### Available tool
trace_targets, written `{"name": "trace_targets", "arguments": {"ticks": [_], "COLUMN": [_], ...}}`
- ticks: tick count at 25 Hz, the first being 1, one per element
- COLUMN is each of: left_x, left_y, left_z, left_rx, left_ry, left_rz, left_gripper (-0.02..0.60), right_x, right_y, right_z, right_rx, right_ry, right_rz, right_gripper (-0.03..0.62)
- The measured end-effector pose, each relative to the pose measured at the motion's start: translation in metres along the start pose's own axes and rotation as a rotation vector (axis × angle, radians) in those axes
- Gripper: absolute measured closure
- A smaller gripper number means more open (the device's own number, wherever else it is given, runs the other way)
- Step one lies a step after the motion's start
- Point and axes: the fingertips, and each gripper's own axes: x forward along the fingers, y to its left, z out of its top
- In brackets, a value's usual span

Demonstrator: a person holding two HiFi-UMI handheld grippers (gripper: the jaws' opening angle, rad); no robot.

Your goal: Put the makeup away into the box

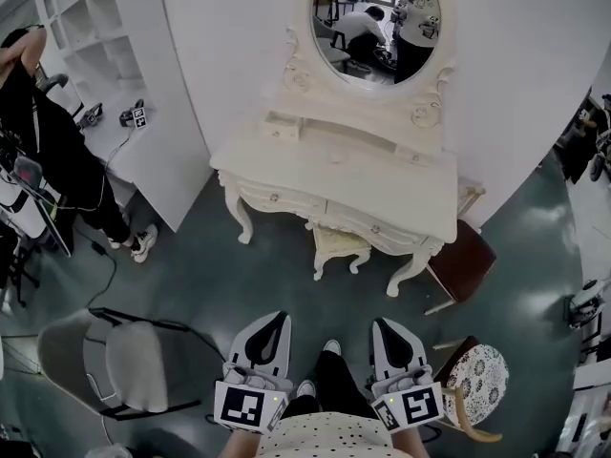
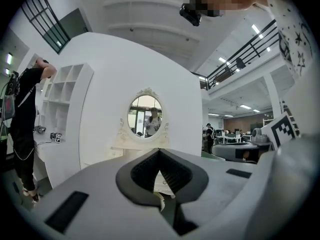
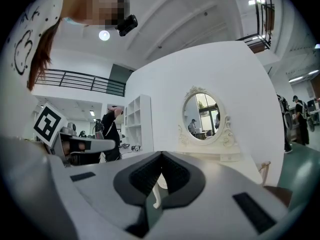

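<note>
A white dressing table (image 1: pixel 334 175) with an oval mirror (image 1: pixel 377 22) stands against the white wall a few steps ahead. A small pale box shape (image 1: pixel 283 128) sits at the back left of its top; I cannot make out any makeup from here. My left gripper (image 1: pixel 277 319) and right gripper (image 1: pixel 382 324) are held close to my body above the dark floor, both pointing level at the table, both shut and empty. The left gripper view shows the left gripper's (image 2: pixel 159 150) tips meeting below the mirror (image 2: pixel 145 115). In the right gripper view the right gripper (image 3: pixel 161 154) is likewise closed, mirror (image 3: pixel 202 115) ahead.
A white stool (image 1: pixel 339 246) is tucked under the table, and a dark brown piece (image 1: pixel 463 260) leans at its right leg. A grey chair (image 1: pixel 124 365) stands at my left, a round patterned stool (image 1: pixel 477 375) at my right. A person in black (image 1: pixel 48 151) stands by white shelves (image 1: pixel 95 27).
</note>
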Motion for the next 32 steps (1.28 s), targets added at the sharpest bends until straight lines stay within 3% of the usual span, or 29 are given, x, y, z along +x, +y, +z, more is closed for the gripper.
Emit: {"name": "trace_targets", "arguments": {"ticks": [12,19,32], "left_x": [0.116,0.157,0.243], "left_y": [0.025,0.04,0.149], "left_z": [0.024,0.028,0.052], "left_rx": [-0.018,-0.009,-0.009], "left_ry": [-0.058,-0.064,-0.061], "left_rz": [0.066,0.07,0.015], "left_gripper": [0.577,0.577,0.577], "right_x": [0.106,0.141,0.266], "right_y": [-0.078,-0.098,-0.101], "right_z": [0.027,0.024,0.043], "right_rx": [-0.013,-0.003,0.027], "right_ry": [-0.032,-0.025,-0.038], "right_rz": [0.102,0.118,0.048], "right_gripper": [0.589,0.589,0.589]}}
